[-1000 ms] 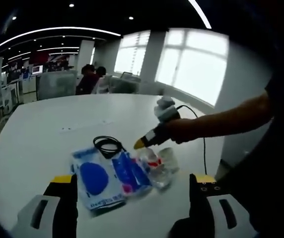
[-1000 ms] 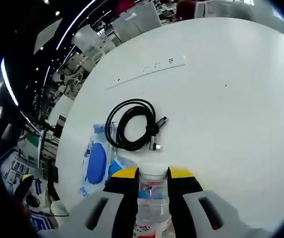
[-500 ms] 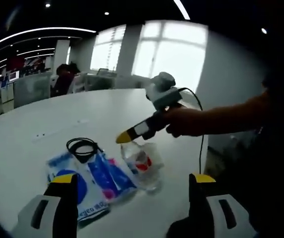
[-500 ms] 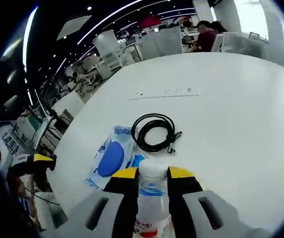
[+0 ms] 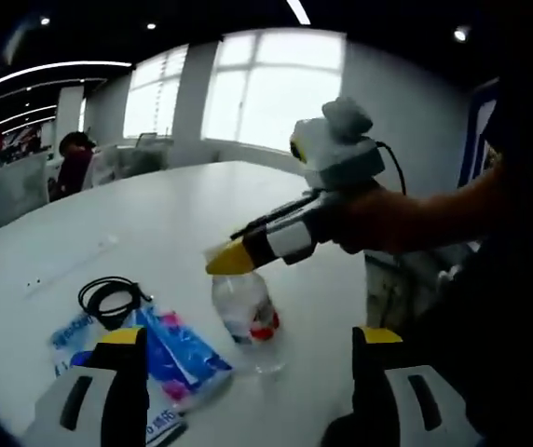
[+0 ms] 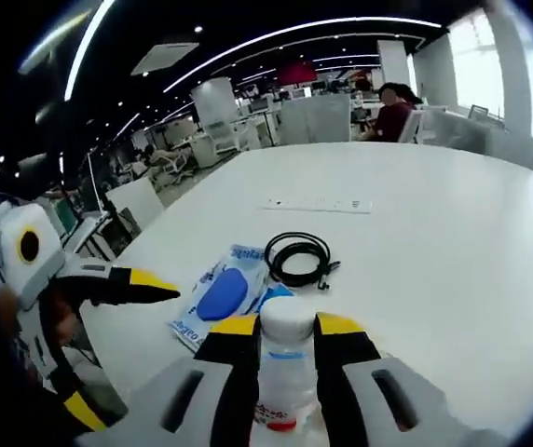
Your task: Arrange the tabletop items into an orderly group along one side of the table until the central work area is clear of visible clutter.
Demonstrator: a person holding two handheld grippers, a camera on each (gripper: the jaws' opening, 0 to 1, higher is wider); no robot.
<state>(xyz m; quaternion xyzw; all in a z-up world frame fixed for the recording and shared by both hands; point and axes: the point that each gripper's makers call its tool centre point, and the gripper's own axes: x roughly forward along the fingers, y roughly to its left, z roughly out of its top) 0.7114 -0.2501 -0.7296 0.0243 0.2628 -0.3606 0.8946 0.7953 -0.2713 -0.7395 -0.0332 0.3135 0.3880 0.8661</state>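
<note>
The right gripper (image 6: 286,337) pinches a clear plastic bottle (image 6: 284,372) by the neck, its 2 yellow-tipped jaws pressed against either side just under the white cap (image 6: 287,317). Seen from the left gripper view, the bottle (image 5: 244,310) stands upright on the white table (image 5: 183,214), its red-and-blue label visible, with the right gripper (image 5: 226,260) reaching in from the right at the bottle's top, a person's hand (image 5: 375,216) around its handle.

The left gripper (image 5: 245,346) hangs spread wide, its 2 jaws well apart with nothing between them, on the near side of the bottle. In the right gripper view it comes in from the left (image 6: 155,285), yellow tips pointing toward the bottle.

Just beside the bottle, to its left, lie 2 flat blue packets (image 5: 169,346), one overlapping the other; the right gripper view shows the larger packet (image 6: 222,291) with a blue oval on it. Beyond the packets, a coiled black cable (image 6: 300,258) rests on the table, touching the packets' far edge.

Farther off, past the table, a seated person (image 6: 392,114) is among office desks, and bright windows (image 5: 248,88) line the far wall.
</note>
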